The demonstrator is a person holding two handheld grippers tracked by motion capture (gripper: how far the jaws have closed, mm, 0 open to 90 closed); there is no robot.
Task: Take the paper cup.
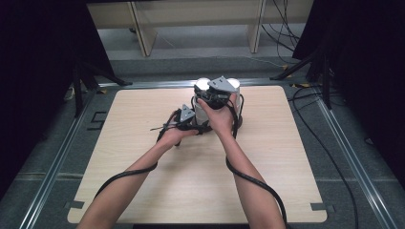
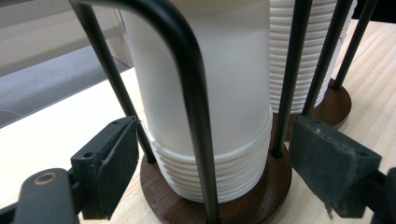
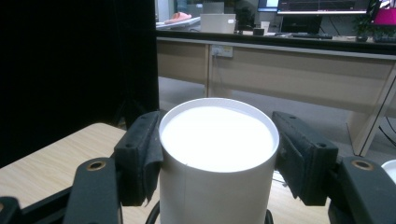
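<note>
A wire cup rack [image 2: 205, 116] of black rods on round dark wooden bases [image 2: 252, 205] holds two stacks of white cups [image 2: 219, 79] at the far middle of the table. My left gripper [image 2: 212, 154] is low at the near stack's base, open, with a jaw on each side of the rods. Its left pad [image 2: 116, 158] sits right beside a rod. My right gripper [image 3: 219, 154] is up at the top of a stack, shut on the top cup [image 3: 217, 140]. From above, the left gripper [image 1: 198, 125] and right gripper [image 1: 207, 94] are both at the rack [image 1: 239, 119].
The light wooden table [image 1: 143, 191] lies bare toward the person. A metal frame [image 1: 62, 152] runs around it, and cables [image 1: 329, 157] trail on the floor to the right. Desk legs [image 1: 143, 33] stand beyond the far edge.
</note>
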